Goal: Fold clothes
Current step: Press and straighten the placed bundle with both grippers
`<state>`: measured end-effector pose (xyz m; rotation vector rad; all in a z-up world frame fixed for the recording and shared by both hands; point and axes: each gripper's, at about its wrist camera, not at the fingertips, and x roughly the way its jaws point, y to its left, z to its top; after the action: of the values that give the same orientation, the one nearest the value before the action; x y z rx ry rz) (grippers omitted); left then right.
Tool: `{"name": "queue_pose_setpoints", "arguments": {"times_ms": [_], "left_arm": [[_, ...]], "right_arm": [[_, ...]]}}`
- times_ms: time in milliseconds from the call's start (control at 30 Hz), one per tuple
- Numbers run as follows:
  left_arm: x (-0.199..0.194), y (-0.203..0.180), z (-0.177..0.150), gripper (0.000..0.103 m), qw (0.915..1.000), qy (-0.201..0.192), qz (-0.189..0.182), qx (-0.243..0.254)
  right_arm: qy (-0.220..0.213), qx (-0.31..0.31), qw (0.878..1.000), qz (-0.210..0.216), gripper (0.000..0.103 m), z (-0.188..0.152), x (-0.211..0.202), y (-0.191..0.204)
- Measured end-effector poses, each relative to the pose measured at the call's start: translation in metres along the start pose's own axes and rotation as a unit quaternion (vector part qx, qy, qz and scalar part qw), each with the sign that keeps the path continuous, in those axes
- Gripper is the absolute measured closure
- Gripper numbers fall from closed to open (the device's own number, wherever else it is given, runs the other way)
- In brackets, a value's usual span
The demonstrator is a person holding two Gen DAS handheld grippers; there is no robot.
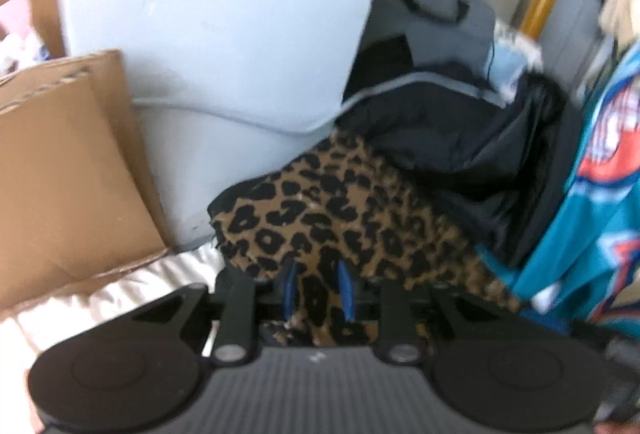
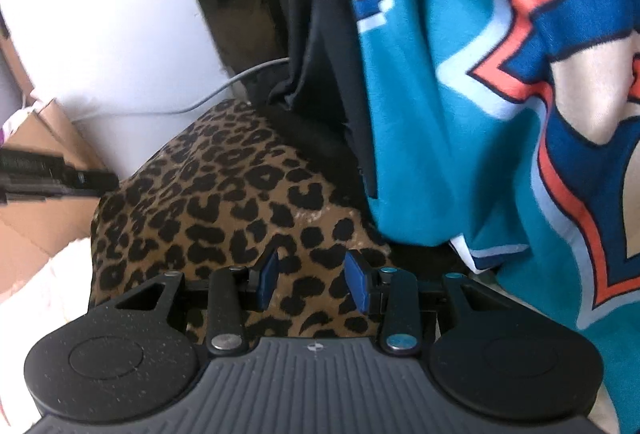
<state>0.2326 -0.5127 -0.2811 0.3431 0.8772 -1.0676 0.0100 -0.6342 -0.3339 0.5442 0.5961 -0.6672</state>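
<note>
leopard cloth (image 1: 344,218): a thin, matte, spotted fabric, lying in a soft hump in front of both grippers, on a pale sheet (image 1: 100,294). I judge it the piece being folded now.
left gripper (image 1: 320,290): fingers are set narrowly, with a ridge of the leopard cloth between the blue pads (image 1: 346,290). I read this as a pinch on a fold, but the blur leaves me unsure whether the pads press.
right gripper (image 2: 312,280): fingers are parted, pads (image 2: 358,280) tilted outward over the cloth, nothing gripped. I keep it low and near, I think, to take a second hold.
jersey (image 2: 480,93): teal, smooth, with orange, blue and white lettering; it hangs in loose drapes beside the cloth on the right, waiting its turn.
black garment (image 1: 460,137): dark, slightly shiny, bunched behind the leopard cloth.
box (image 1: 60,173): stiff brown cardboard, to the left, clear of the work.
cable (image 2: 224,89): thin grey line, running behind the cloth along a pale wall.
</note>
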Motion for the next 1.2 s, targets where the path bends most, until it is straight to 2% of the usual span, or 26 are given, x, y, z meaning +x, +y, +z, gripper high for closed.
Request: {"name": "queue_pose_setpoints", "arguments": {"times_ms": [100,233,300,333,400,467,500,567,700,833,967,1067,1200], "left_arm": [[0.015,0.006,-0.004,0.075,0.9997,0.013,0.018,-0.009],[0.023,0.013,-0.008,0.058,0.9994,0.019,0.026,-0.011],[0.022,0.012,-0.008,0.058,0.9994,0.016,0.031,-0.003],[0.021,0.01,-0.007,0.059,0.9993,0.015,0.034,0.002],[0.015,0.005,-0.005,0.069,0.9985,0.006,0.052,0.018],[0.007,0.001,-0.003,0.093,0.9969,-0.003,0.073,0.029],[0.003,0.0,-0.002,0.094,0.9965,-0.006,0.078,0.031],[-0.005,0.001,-0.001,0.092,0.9982,-0.01,0.054,0.024],[-0.025,-0.012,-0.006,0.092,0.9987,-0.027,0.015,0.04],[-0.033,-0.031,-0.019,0.092,0.9975,-0.025,-0.021,0.062],[-0.031,-0.05,-0.037,0.092,0.9949,-0.009,-0.04,0.092],[-0.022,-0.059,-0.051,0.092,0.9929,0.012,-0.032,0.114],[-0.018,-0.054,-0.067,0.092,0.9939,0.021,-0.035,0.102]], "right_arm": [[0.004,-0.006,1.0,-0.002,0.059,-0.001,0.007,-0.001],[0.01,-0.008,1.0,-0.024,0.06,-0.004,0.01,-0.009],[0.006,-0.005,0.999,-0.034,0.06,-0.004,0.008,-0.013],[0.006,-0.004,0.999,-0.038,0.06,-0.005,0.007,-0.015],[0.007,-0.005,0.999,-0.039,0.06,-0.006,0.004,-0.016],[0.003,-0.006,0.999,-0.033,0.059,-0.007,-0.003,-0.015],[0.0,-0.005,1.0,-0.028,0.059,-0.008,-0.007,-0.015],[-0.005,-0.005,1.0,-0.016,0.059,-0.01,-0.014,-0.012],[-0.011,-0.031,0.999,-0.003,0.059,-0.018,-0.023,0.002],[-0.011,-0.059,0.998,0.01,0.06,-0.025,-0.027,0.014],[0.0,-0.068,0.998,0.01,0.06,-0.032,-0.026,0.019],[0.01,-0.072,0.997,0.004,0.06,-0.039,-0.027,0.019],[0.023,-0.074,0.997,0.005,0.06,-0.049,-0.033,0.017]]}}
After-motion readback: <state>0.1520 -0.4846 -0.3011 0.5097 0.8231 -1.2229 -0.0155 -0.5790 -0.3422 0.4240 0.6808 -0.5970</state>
